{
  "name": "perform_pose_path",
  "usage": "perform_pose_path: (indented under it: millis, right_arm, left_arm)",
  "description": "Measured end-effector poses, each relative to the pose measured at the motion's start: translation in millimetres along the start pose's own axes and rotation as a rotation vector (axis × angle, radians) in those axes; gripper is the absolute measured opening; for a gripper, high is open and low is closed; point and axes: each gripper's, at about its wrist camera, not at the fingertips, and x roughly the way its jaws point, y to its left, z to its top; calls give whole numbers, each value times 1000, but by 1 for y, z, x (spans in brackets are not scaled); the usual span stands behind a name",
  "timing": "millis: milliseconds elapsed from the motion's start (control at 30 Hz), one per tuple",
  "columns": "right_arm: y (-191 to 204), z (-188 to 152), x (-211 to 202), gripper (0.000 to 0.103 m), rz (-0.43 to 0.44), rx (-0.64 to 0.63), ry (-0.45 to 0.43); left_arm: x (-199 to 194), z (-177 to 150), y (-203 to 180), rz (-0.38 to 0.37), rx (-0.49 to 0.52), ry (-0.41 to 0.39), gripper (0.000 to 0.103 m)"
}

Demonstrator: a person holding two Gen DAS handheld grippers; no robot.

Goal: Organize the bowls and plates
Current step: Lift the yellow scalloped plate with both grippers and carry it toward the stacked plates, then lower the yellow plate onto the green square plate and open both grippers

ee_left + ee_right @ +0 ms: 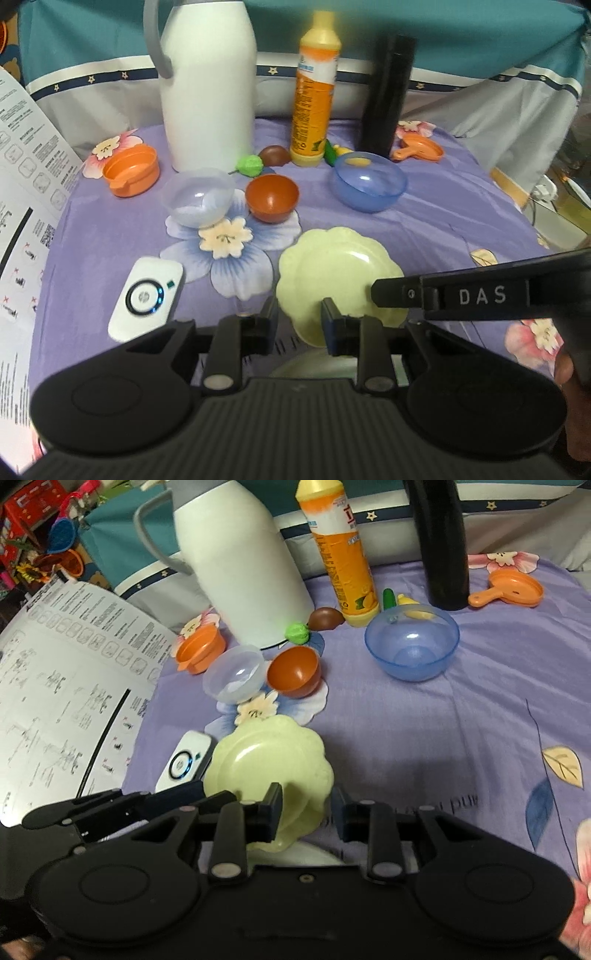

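Plates came first: a pale green scalloped plate (pixel 340 273) sat low in the centre of the left wrist view, tilted up off the purple flowered cloth (pixel 443 221), with the rim of a white plate (pixel 314 365) showing just beneath it at the bottom. The left gripper (pixel 299 317) had its jaws spread to either side of the green plate's near edge, with a gap at the left finger, so they were apart rather than clamped. The right gripper's finger reached in from the right edge of that frame and overlapped the plate's right rim.

In the right wrist view the green plate (pixel 269 764) lay lower centre-left. The right gripper (pixel 306 808) stood with its jaws apart; the left finger covered the plate's near edge, while the right finger was clear of it. The left gripper (pixel 207 796) showed as dark fingers at lower left, their tips against the plate's left rim.

Higher in the left wrist frame, a clear bowl (pixel 199 197) and a red-brown bowl (pixel 272 197) sat just beside each other, left of centre. A blue bowl (pixel 369 182) sat apart to the right. An orange cup (pixel 131 170) was at the left. A white jug (pixel 208 85), an orange bottle (pixel 314 92) and a black flask (pixel 388 96) stood across the top. A white remote (pixel 147 299) lay at lower left.
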Motion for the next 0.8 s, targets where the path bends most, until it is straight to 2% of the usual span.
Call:
perform_pose_path:
  millis: [167,433,800]
  right_arm:
    - [4,-21,-15,29,-4,-10,26]
    - [6,-52,-25,29,-9,-14,79]
    - [8,-90,-27,29,-31,-33,158]
  left_arm:
    - [-22,-19,-9,-7,10,-3,24]
    - [-41,-50,-15,-12,-30,6,24]
    - [-41,-90,-14,-34,-64,60,24]
